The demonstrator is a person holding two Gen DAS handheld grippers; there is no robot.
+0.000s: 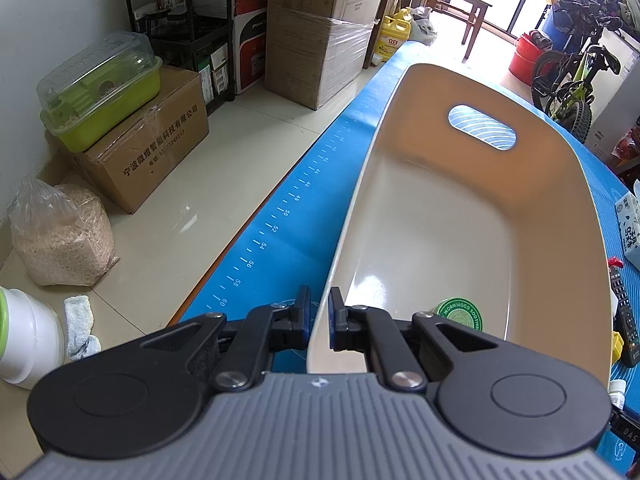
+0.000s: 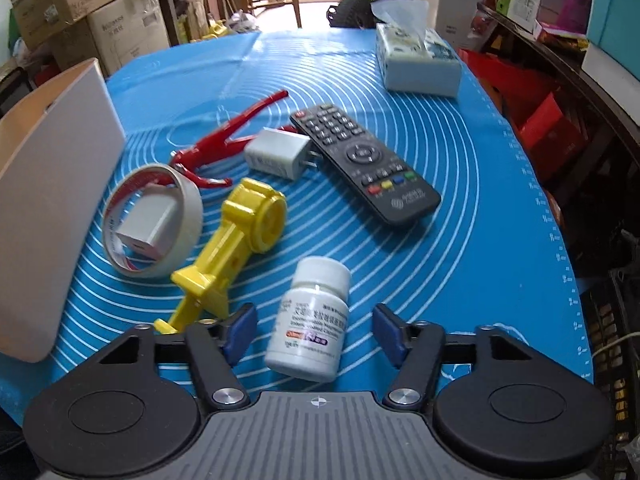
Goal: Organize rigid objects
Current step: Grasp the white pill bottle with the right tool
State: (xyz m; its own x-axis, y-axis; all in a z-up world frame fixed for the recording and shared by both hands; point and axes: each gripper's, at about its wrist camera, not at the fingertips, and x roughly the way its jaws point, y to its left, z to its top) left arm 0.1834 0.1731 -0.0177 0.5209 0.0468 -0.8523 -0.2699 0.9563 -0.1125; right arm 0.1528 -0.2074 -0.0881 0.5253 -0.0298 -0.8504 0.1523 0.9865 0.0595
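The white pill bottle [image 2: 310,320], light, stiff and smooth, stands between the parted right tongs [image 2: 316,334], ungripped; its body should be taken. The bin rim [image 1: 320,320] is clenched by the left tongs [image 1: 319,312].

White pill bottle [image 2: 310,316] between parted right claw [image 2: 316,330] fingers, blue mat [image 2: 480,220]

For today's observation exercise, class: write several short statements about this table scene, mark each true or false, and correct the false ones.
1. The left hand-held gripper clamps the rim of the beige plastic bin. True.
2. The white plastic pill bottle lies inside the bin. False: it stands on the blue silicone mat, between the right hand-held gripper's open jaws.
3. A round green tin sits in the bin. True.
4. The black remote control lies on the floor. False: it is on the mat.
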